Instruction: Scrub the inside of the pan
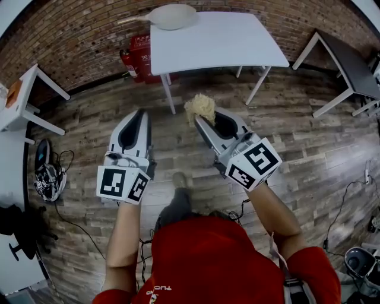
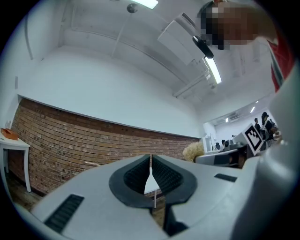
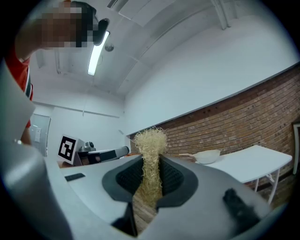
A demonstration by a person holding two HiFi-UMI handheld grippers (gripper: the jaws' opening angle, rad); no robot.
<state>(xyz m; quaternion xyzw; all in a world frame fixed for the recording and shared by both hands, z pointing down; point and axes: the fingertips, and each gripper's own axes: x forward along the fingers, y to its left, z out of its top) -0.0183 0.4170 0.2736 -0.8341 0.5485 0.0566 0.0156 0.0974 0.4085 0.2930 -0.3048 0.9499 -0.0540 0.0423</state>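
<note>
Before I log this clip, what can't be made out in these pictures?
- Inside of the pan: in the head view it is too small and far off on the table; the right gripper view shows it only side-on.
- Base of the scrubber: in the right gripper view it is buried between the jaws of the right hand-held gripper.

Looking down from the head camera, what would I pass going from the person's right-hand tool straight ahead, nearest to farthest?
right gripper, shut on the straw-coloured scrubber → wood floor → white table → pale pan at the table's far edge
</note>
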